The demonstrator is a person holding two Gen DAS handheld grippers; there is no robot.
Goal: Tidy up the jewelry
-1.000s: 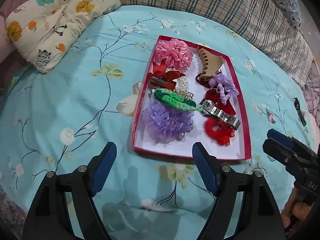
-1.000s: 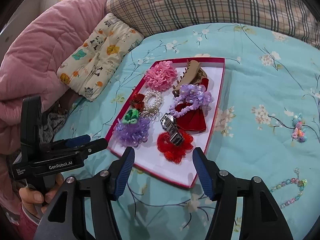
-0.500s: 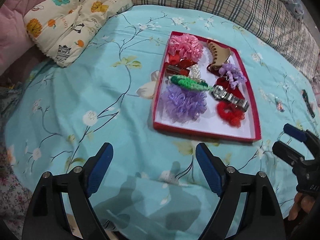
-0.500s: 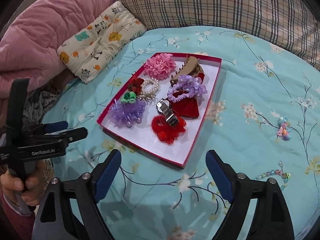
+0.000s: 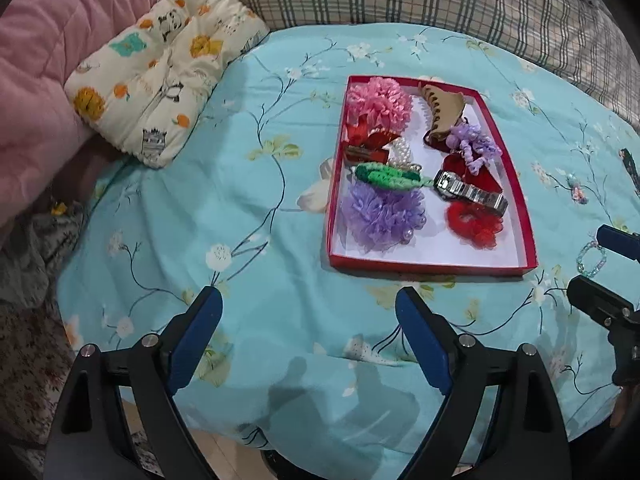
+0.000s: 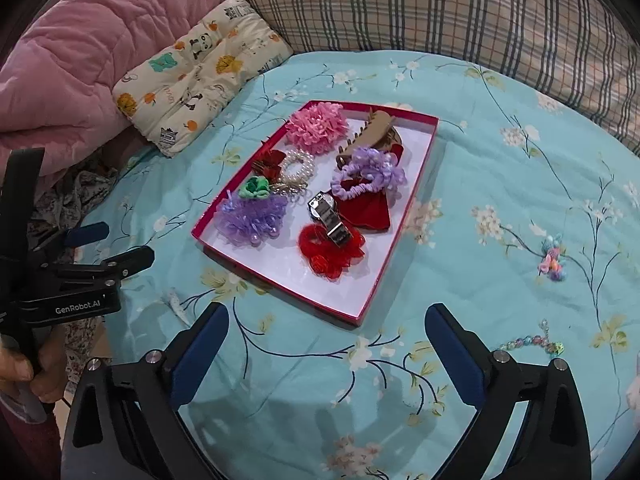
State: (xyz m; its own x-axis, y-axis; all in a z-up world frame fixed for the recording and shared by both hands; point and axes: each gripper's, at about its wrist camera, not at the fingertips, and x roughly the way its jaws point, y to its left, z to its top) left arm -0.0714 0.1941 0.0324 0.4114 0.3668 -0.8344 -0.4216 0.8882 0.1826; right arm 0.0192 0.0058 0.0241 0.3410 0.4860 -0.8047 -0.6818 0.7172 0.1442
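A red tray (image 5: 428, 269) (image 6: 280, 280) lies on the teal bedspread and holds a pink scrunchie (image 5: 378, 100), a tan claw clip (image 5: 442, 110), a lilac scrunchie (image 5: 382, 212), a silver watch (image 6: 330, 216) and a red scrunchie (image 6: 330, 250). Outside it, to the right, lie a beaded bracelet (image 6: 528, 344) and a pastel bead charm (image 6: 552, 258). My left gripper (image 5: 308, 304) hovers short of the tray's near rim, jaws opening, nothing between them. My right gripper (image 6: 327, 318) hangs by the tray's near corner, jaws also opening and empty.
A printed small pillow (image 5: 160, 64) and a pink quilt (image 6: 68, 60) lie at the back left. A plaid cushion (image 6: 440, 4) runs along the back. The bed's edge drops to the floor just under my grippers. A dark hair clip (image 5: 630, 164) lies at the far right.
Both grippers drew back and rose from the tray, which now looks smaller and farther. Both pairs of jaws spread wider, the right one most.
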